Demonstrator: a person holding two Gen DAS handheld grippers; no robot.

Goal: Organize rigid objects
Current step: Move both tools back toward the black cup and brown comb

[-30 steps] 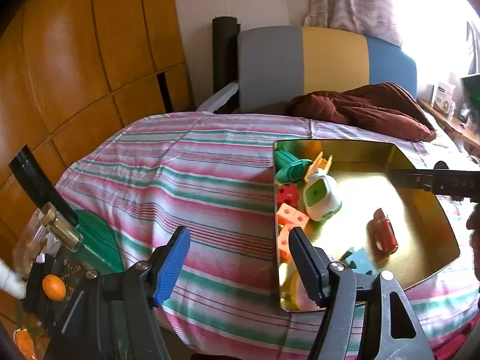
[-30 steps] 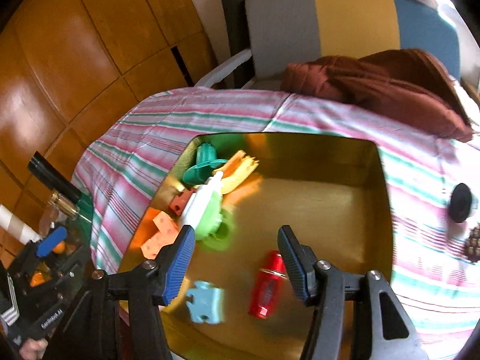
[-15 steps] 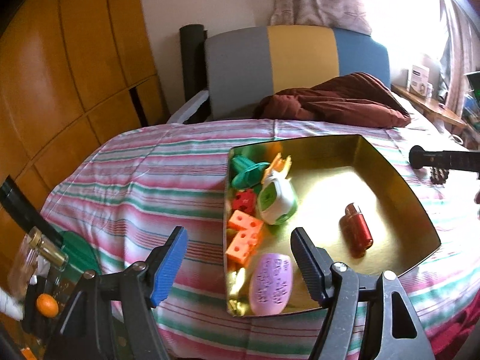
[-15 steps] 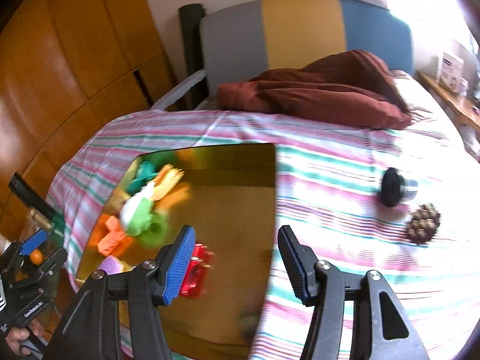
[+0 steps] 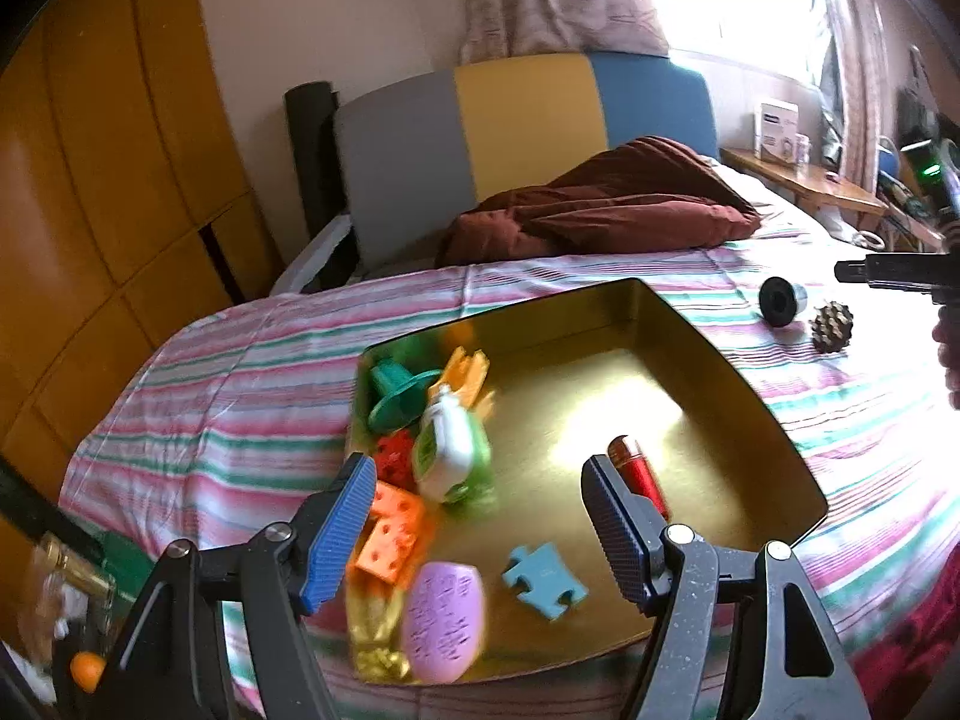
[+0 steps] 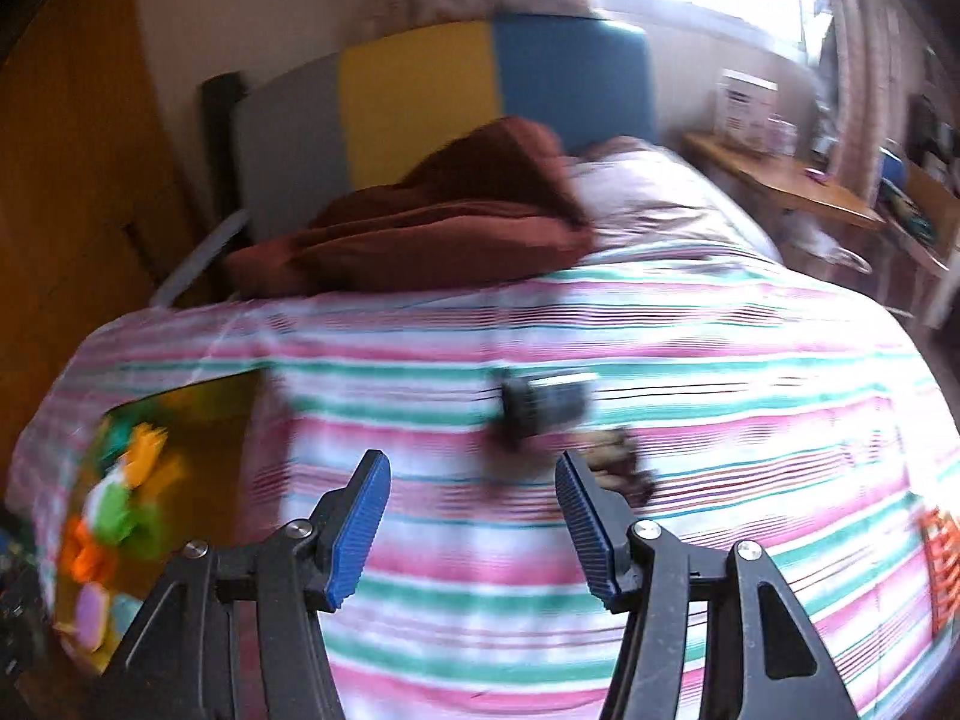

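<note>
two things were left out on the striped bedspread [image 6: 690, 360]: a black cap [image 5: 779, 300] and a pine cone [image 5: 831, 326], side by side, well apart from the gold tray [image 5: 708, 354] where the other toys lay. the right tongs [image 6: 473, 525] hung half open and empty, pointed at the blurred cap, with the cone just beside it. the left tongs [image 5: 478, 531] stood wide and empty over the tray, above a blue puzzle piece [image 5: 545, 579]. i judged the risk to be a hurried grab: the round cap could roll, or the cone be nudged away. only the left view showed the tray's contents sharply; only the right showed an orange basket [image 6: 942, 564] at the bed's edge.
</note>
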